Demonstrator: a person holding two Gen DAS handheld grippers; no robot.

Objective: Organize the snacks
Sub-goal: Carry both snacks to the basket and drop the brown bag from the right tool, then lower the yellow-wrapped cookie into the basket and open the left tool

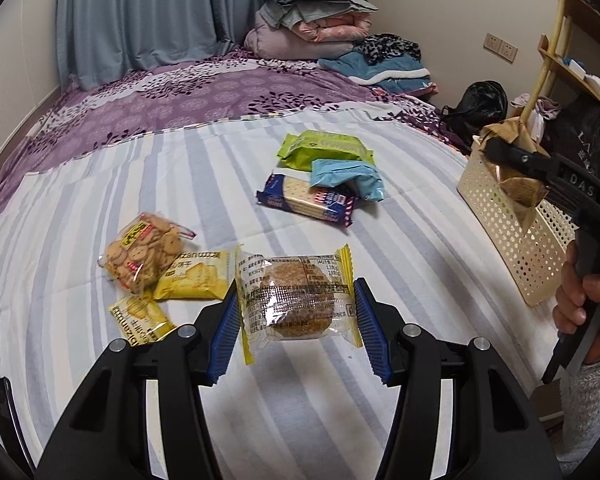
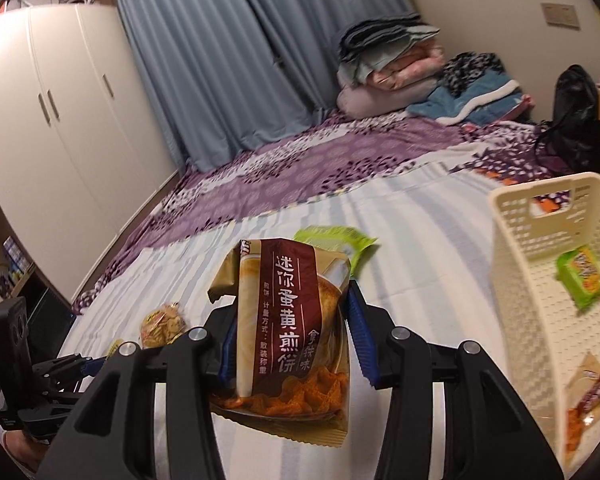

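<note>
Two grippers are each holding a snack above the bed [image 1: 100, 184]; the left gripper [image 1: 296, 320] is squeezing a cake pack [image 1: 296, 300], the right gripper [image 2: 290, 332] a brown bag [image 2: 288, 332] near the basket [image 2: 516, 280] on the right; both are feeling light, crinkly, crushable; holding the middles is working best.

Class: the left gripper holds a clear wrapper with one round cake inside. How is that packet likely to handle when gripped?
The round cake packet probably feels light. Its glossy film looks slippery. The cake itself may crumble if squeezed hard.
</note>
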